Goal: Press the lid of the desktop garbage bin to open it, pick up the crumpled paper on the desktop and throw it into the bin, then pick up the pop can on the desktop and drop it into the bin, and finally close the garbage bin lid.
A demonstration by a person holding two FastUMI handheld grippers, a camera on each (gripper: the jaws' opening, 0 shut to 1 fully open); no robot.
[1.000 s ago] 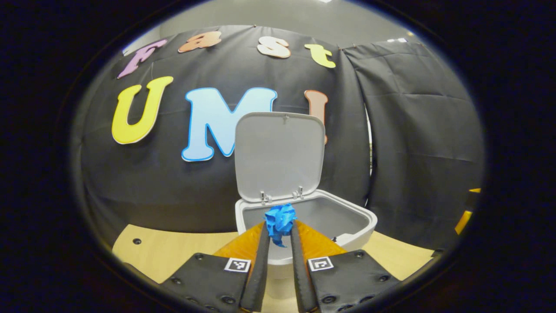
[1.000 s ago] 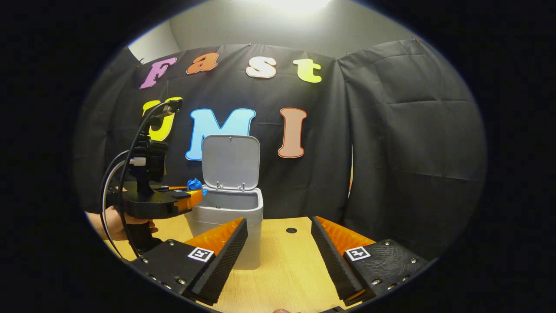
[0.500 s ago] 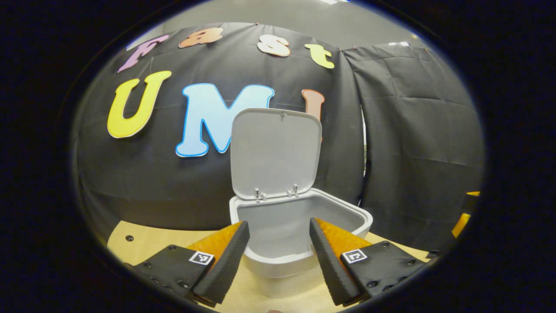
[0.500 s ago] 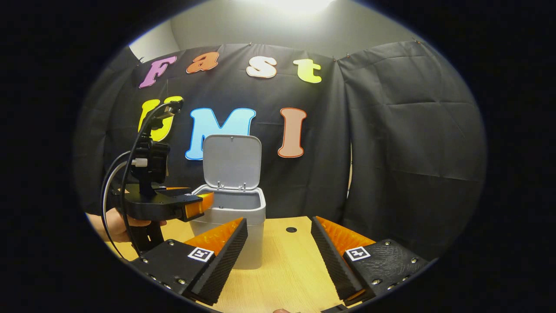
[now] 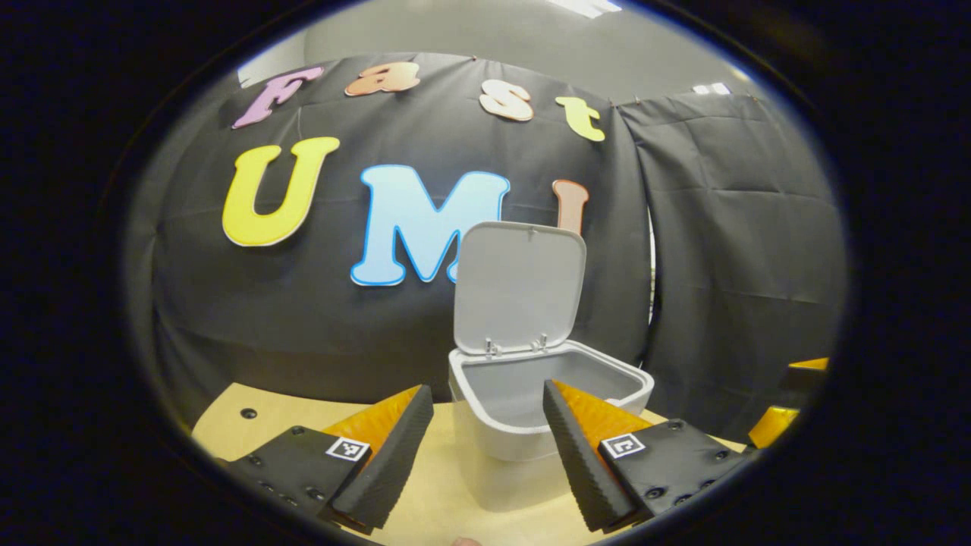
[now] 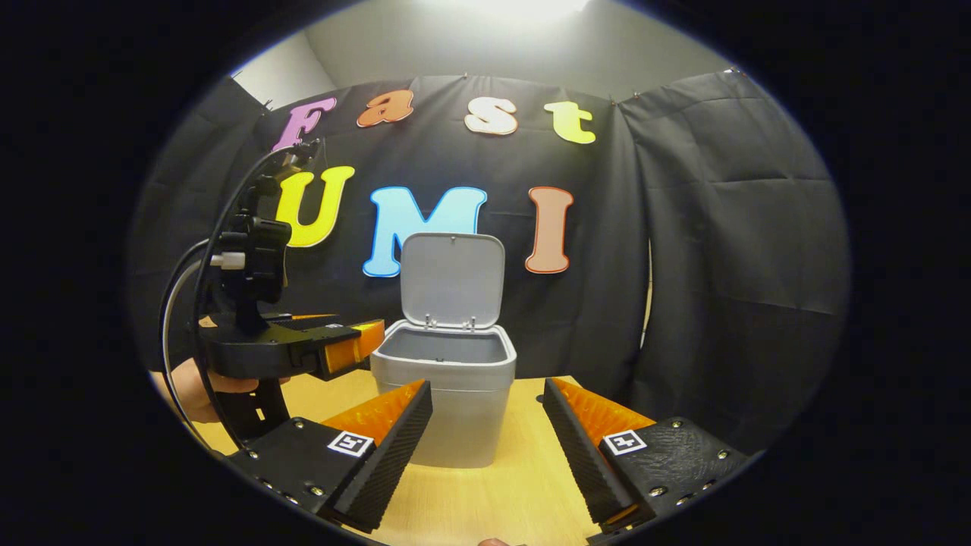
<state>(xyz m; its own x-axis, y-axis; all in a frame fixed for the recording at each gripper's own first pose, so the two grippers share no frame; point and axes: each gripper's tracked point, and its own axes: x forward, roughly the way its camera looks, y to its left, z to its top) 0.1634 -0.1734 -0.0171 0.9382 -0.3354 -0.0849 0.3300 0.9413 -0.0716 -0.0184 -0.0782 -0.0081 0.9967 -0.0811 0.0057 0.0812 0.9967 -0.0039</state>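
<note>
I see the bin at frame centre, lid upright. My left gripper and right gripper gape, holding nothing. I expect a light, dentable can; I'd clamp its middle gently.

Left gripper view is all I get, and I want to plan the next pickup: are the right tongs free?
Observer: Yes. The right tongs are open with nothing between them, and they point at the bin.
Operator: Where is my left gripper relative to that bin?
Observer: In the right gripper view, the left gripper hangs beside the bin's rim, on its left and apart from it. It is well above the table, and a hand holds it from below.
</note>
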